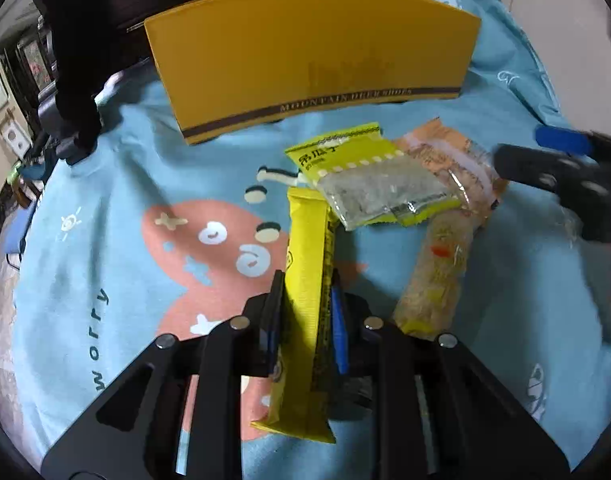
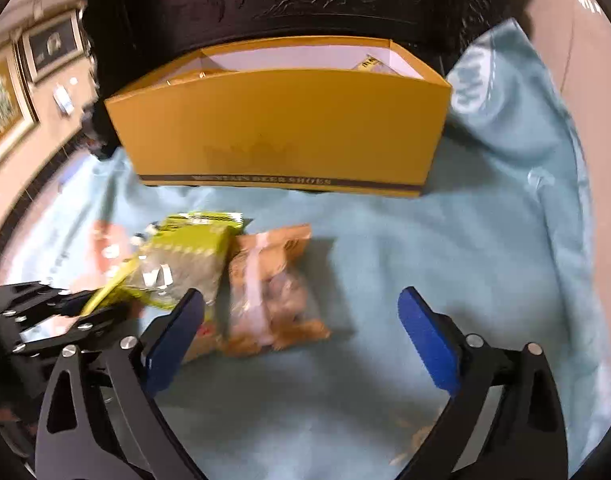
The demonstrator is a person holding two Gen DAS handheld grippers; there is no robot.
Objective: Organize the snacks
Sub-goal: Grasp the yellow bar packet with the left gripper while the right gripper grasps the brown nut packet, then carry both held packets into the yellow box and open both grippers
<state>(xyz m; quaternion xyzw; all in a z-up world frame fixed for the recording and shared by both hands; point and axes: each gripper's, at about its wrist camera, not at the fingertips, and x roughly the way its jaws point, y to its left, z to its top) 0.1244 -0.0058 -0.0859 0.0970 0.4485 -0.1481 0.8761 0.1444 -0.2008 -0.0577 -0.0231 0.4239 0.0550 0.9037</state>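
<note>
The right wrist view is motion-blurred, so the print on the packets is unreadable there, and the yellow shoe box [image 2: 281, 136] shows only a corner of what lies inside. The left tool [image 1: 307, 312] is clenched on a long yellow snack bar [image 1: 307, 280], standing on edge over the blue cartoon-print cloth [image 1: 105, 200]. The right tool [image 2: 301, 328] is released, with the orange snack bag [image 2: 269, 292] at its 11 o'clock and a yellow-green seed packet [image 1: 365, 176] touching that bag.

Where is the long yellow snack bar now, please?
In the left wrist view, the long yellow snack bar is clamped between the jaws of the left gripper, low in the centre, just before the yellow seed packet.
</note>
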